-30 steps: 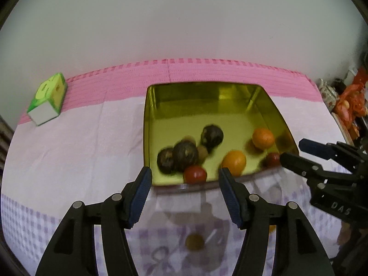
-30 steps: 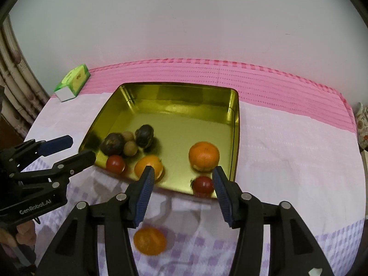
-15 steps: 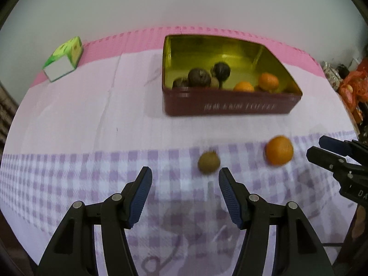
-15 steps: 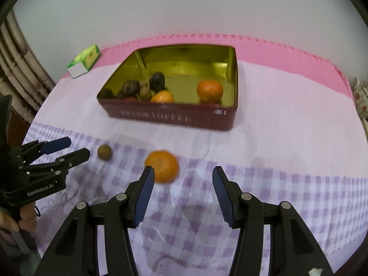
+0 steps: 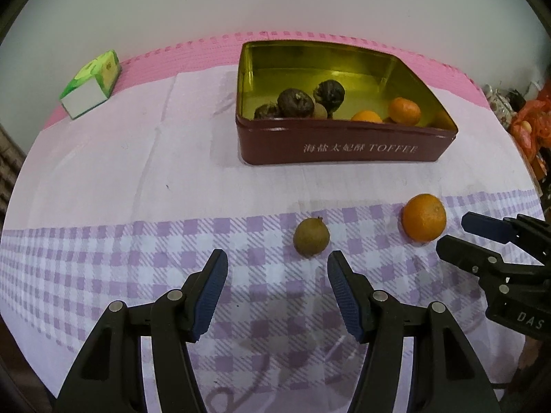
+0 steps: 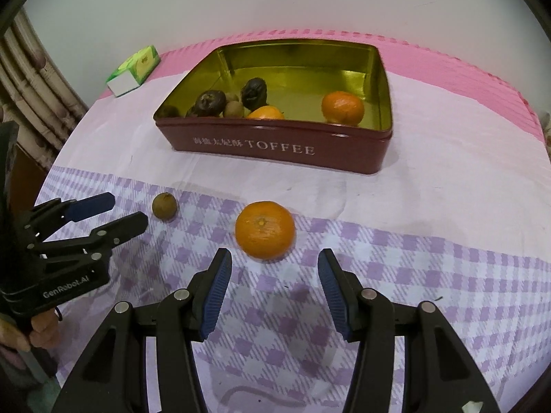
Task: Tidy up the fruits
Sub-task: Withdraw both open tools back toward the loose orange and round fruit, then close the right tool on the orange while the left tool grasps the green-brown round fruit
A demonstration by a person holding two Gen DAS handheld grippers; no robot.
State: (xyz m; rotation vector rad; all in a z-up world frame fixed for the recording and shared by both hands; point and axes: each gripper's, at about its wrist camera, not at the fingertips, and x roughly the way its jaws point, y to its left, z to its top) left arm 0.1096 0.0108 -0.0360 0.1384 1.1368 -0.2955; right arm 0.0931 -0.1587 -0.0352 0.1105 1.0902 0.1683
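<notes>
Counter [image 5: 120, 172] spread with a pink and lilac-checked cloth. Toward the back, a maroon TOFFEE tin [image 6: 275, 144], open-topped, holding two oranges, several dark wrinkled fruits and small brown ones. Left of the tin, near the far edge, a green carton [image 5: 91, 82]. On the checked part, in front of the tin: a loose orange [image 6: 265, 230] just ahead of the right tongs [image 6: 273, 265], slightly left of centre between the spread fingers, not touched. Right tongs wide apart, empty. Smaller still, a brown round fruit [image 5: 311, 236] just beyond the left tongs [image 5: 277, 265], nearer the right-hand finger, untouched. Left tongs likewise wide apart, empty. Orange and brown fruit near each other.
</notes>
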